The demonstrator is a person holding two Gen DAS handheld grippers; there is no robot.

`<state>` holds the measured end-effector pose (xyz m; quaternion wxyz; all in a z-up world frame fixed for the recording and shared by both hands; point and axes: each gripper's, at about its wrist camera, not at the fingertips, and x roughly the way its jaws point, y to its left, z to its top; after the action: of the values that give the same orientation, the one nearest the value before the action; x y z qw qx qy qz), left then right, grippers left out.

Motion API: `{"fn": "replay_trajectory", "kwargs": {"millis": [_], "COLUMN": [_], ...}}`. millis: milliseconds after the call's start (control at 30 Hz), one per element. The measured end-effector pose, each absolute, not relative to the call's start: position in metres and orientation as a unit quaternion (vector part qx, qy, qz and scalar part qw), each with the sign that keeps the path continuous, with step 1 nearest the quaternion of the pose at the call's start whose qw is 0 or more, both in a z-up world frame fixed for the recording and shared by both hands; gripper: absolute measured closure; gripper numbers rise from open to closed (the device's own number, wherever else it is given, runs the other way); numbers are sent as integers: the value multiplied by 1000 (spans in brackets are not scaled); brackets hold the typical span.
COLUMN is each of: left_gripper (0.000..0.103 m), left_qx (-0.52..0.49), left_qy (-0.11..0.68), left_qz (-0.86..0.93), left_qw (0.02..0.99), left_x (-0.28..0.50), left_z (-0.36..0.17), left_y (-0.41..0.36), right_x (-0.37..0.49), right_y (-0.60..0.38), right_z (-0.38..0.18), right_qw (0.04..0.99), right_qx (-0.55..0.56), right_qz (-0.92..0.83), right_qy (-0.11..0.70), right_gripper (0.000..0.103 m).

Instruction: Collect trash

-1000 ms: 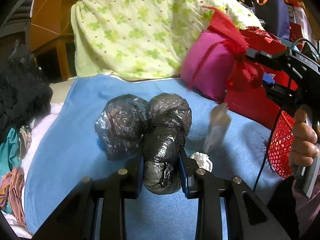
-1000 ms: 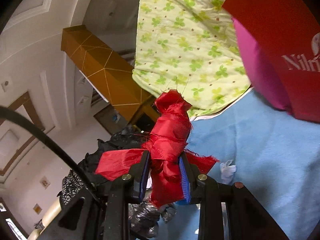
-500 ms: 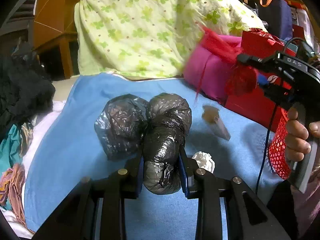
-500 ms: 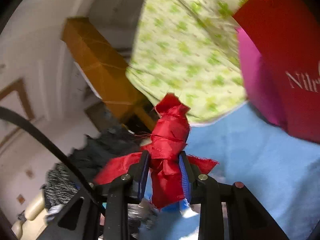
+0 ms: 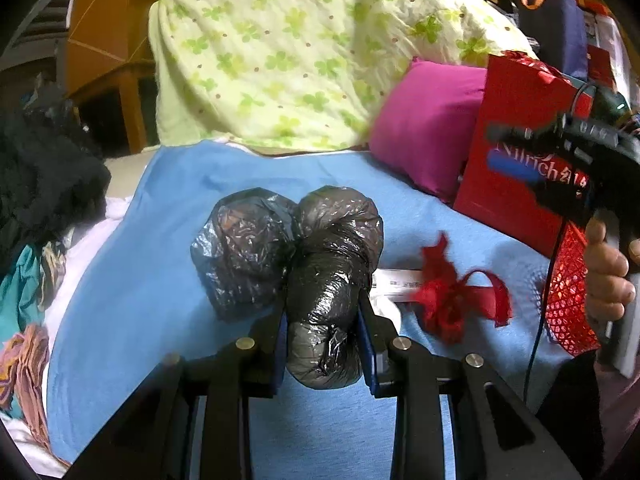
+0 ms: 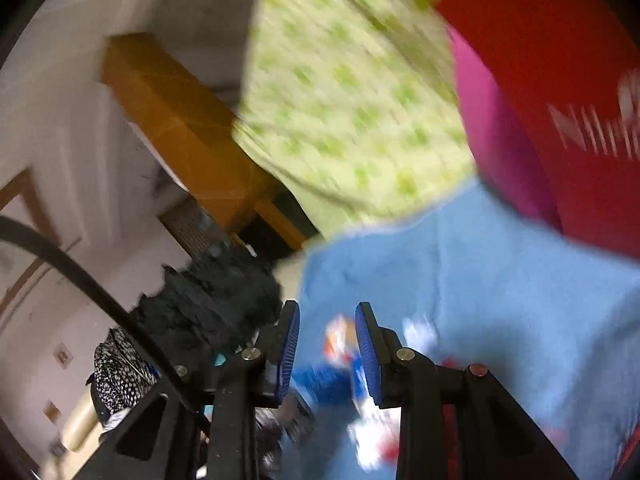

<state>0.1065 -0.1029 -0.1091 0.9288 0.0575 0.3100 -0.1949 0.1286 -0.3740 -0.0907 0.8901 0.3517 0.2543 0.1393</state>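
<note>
L wrist view: your left gripper point(image 5: 323, 336) clamps the black trash bag point(image 5: 334, 292), long axis pointing away from you, over the blue sheet point(image 5: 160, 280). Red cloth scrap point(image 5: 452, 300) lies just right of it. R wrist view: blurred; right gripper point(image 6: 327, 344) jaws apart, holding nothing.

We see the right wrist view smeared throughout: between the right tool's point(image 6: 327, 338) pads point(image 6: 289, 340) sit blue, white and orange scraps point(image 6: 344, 356) we cannot identify. In the left view, the left tool point(image 5: 323, 334) hides the black bag's point(image 5: 332, 272) sides, and the red cloth point(image 5: 452, 300) to its right is blurred.
</note>
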Motion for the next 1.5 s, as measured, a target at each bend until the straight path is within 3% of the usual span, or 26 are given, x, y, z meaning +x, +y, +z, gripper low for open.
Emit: {"fn": "replay_trajectory", "kwargs": {"millis": [33,67,200,267,400,633,667,700,733,900,1033,1067,1167,1267,1367,1400,1500], "left_gripper": [71,71,71,71,71,71,71,71,71,71,71,71,71,71,71,71,71], "left_qx": [55,53,44,43,39,36,38,41,44,48,47,48,56,59,59,60,56], "left_qy": [314,316,321,323,319,322,322,321,321,311,307,306,307,303,309,310,309], "left_qz": [-192,-189,-182,-181,-182,-191,-193,-195,-197,-200,-203,-204,-211,-216,-214,-214,-215], "left_qw": [928,928,928,928,929,926,926,926,925,928,929,929,926,926,925,924,925], "left_x": [108,109,112,112,110,109,108,106,105,99,97,96,94,92,95,95,96], "left_z": [-111,-112,-117,-118,-119,-120,-120,-119,-118,-110,-106,-106,-107,-106,-108,-108,-108], "left_y": [-101,-99,-90,-88,-82,-86,-88,-90,-92,-92,-93,-95,-102,-104,-106,-106,-107], "right_x": [133,132,138,145,158,178,178,184,188,164,111,105,107,92,100,104,86], "right_y": [-376,-379,-377,-368,-363,-375,-376,-374,-370,-360,-375,-378,-391,-399,-389,-394,-406], "right_z": [-98,-104,-111,-121,-140,-182,-185,-188,-191,-149,-94,-90,-99,-87,-86,-93,-82], "right_qw": [882,879,884,879,867,825,823,823,825,882,929,931,916,905,936,923,908], "right_qx": [359,362,329,297,287,339,341,340,332,294,312,314,354,374,309,340,374], "right_qz": [128,117,99,74,30,4,3,5,8,26,111,115,117,181,93,104,171], "right_qy": [278,289,317,365,407,452,454,455,457,367,162,143,149,94,144,150,75], "right_gripper": [29,25,25,27,41,41,45,63,71,76,76,76,76,76,76,76,76]}}
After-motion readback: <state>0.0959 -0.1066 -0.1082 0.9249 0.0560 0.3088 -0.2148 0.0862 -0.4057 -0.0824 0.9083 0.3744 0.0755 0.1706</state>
